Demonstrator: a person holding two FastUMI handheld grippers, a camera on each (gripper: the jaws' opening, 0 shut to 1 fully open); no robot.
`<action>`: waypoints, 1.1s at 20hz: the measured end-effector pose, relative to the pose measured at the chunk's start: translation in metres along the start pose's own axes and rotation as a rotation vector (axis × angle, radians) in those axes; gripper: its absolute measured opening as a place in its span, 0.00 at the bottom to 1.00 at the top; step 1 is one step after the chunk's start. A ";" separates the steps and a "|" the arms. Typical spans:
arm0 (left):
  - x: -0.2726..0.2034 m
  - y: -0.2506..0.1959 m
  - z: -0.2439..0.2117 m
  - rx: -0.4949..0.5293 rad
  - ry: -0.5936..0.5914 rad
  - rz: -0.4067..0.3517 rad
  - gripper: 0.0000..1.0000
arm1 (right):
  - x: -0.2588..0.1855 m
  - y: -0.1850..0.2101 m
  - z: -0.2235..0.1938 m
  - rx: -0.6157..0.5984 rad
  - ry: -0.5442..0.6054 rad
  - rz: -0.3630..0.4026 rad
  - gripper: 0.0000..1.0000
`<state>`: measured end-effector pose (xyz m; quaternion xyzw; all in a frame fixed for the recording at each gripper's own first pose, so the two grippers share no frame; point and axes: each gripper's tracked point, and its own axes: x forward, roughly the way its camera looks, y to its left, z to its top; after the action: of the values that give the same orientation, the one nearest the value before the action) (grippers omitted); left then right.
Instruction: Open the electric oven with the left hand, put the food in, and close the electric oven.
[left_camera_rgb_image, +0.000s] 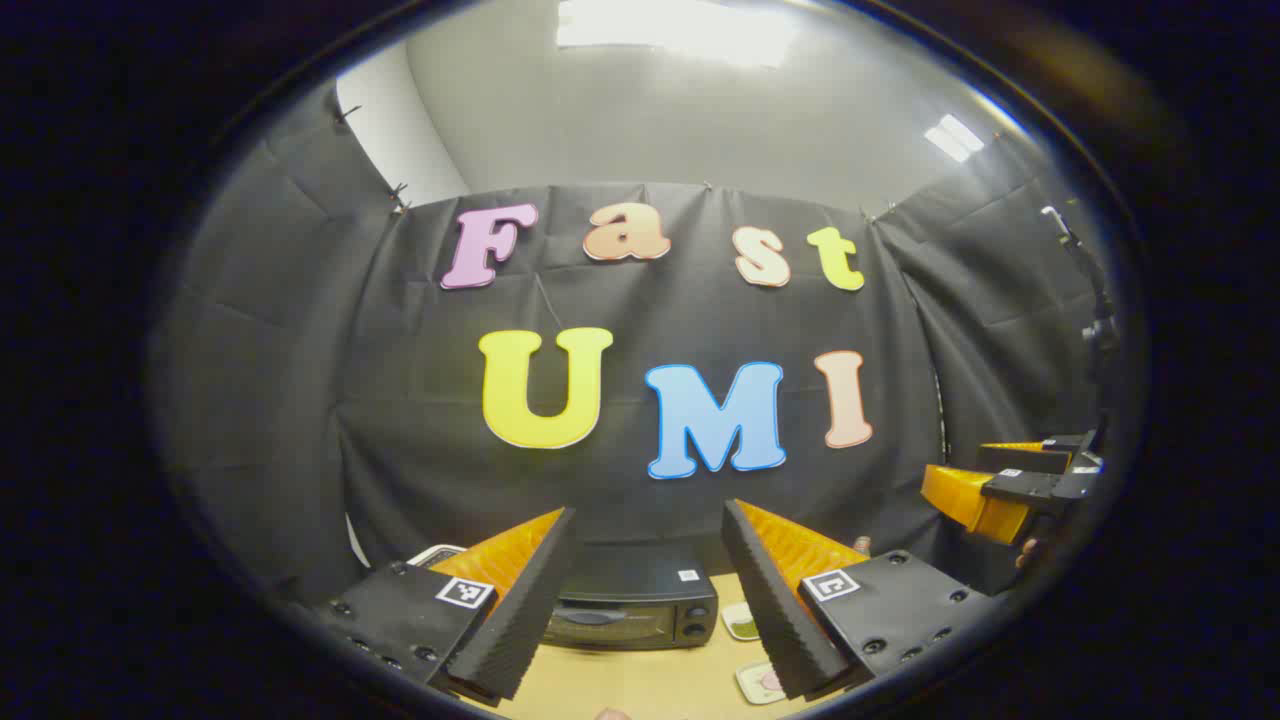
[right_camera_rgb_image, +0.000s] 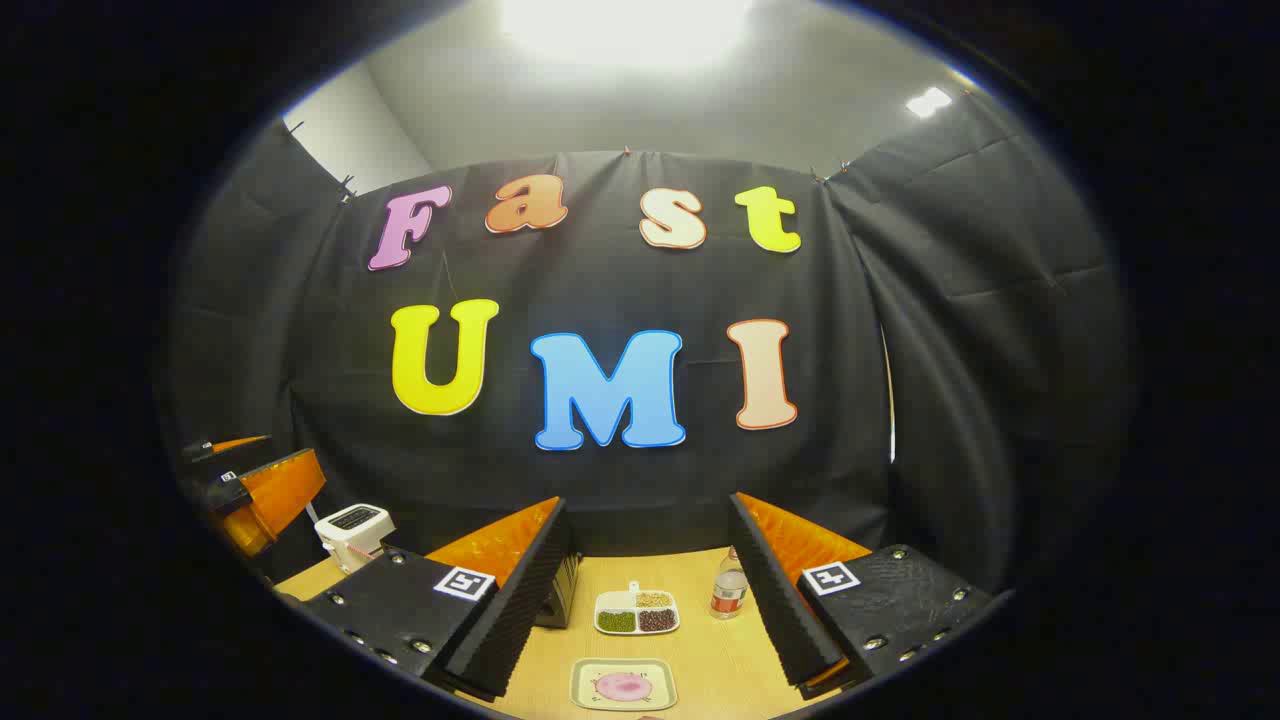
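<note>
Left gripper view: the left gripper (left_camera_rgb_image: 648, 590) is held released, jaws spread wide and grasping nothing. The black box-shaped electric oven (left_camera_rgb_image: 634, 603) sits straight ahead between the fingers, on the light wooden table (left_camera_rgb_image: 640, 685), door closed, long axis crosswise to the fingers. The left gripper is judged nearer to it.

Right gripper view: the right gripper (right_camera_rgb_image: 648, 590) is likewise spread and empty. Ahead and just below lies the square pale plate with pink food (right_camera_rgb_image: 622, 685); beyond it, a white divided dish (right_camera_rgb_image: 637, 612) and a small clear bottle (right_camera_rgb_image: 729, 592).

Oven (left_camera_rgb_image: 632, 600) left of divided tray (right_camera_rgb_image: 637, 612)
</note>
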<state>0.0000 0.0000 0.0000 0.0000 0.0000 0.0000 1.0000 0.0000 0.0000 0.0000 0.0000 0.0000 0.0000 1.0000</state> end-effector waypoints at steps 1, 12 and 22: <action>0.001 0.002 0.004 0.005 -0.012 0.006 1.00 | 0.003 -0.004 0.002 0.000 -0.005 -0.006 0.96; 0.015 -0.006 0.001 -0.026 -0.013 -0.021 0.91 | 0.011 -0.012 0.002 -0.022 -0.026 -0.016 0.96; 0.057 0.019 -0.060 -0.046 0.113 -0.022 0.95 | 0.021 -0.013 -0.017 -0.042 0.013 -0.007 0.96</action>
<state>0.0570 0.0194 -0.0601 -0.0232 0.0562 -0.0108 0.9981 0.0212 -0.0132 -0.0174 -0.0211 0.0067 -0.0033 0.9997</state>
